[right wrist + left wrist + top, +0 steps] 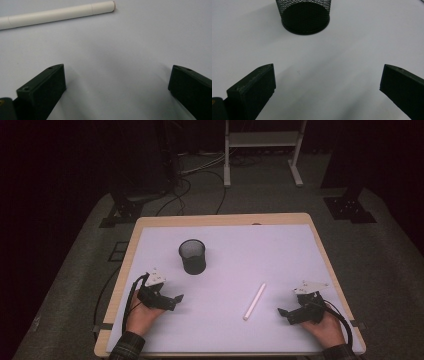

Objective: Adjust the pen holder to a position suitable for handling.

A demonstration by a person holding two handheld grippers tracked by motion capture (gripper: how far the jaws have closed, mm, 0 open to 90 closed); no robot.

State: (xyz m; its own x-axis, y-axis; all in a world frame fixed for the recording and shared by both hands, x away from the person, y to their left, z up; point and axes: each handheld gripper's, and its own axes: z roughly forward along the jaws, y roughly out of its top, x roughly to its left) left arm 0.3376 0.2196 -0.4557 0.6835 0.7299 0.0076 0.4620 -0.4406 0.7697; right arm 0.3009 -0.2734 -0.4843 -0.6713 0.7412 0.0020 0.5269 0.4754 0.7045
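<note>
A black mesh cup (192, 256) stands upright on the white mat, left of centre; its base (305, 17) rises just ahead in the left gripper view. A white marker (254, 301) lies flat at the right of the mat, and it (57, 13) runs across the top of the right gripper view. My left gripper (176, 301) rests near the front left, below the cup, its jaws wide apart over bare mat (329, 82). My right gripper (283, 314) sits at the front right, just right of the marker's near end, also open with nothing between its jaws (117, 82).
The white mat (235, 250) covers a wooden table (220, 219) whose edge shows at the back and sides. Beyond the table are a dark floor, cables (200, 180) and the legs of a white frame (262, 155).
</note>
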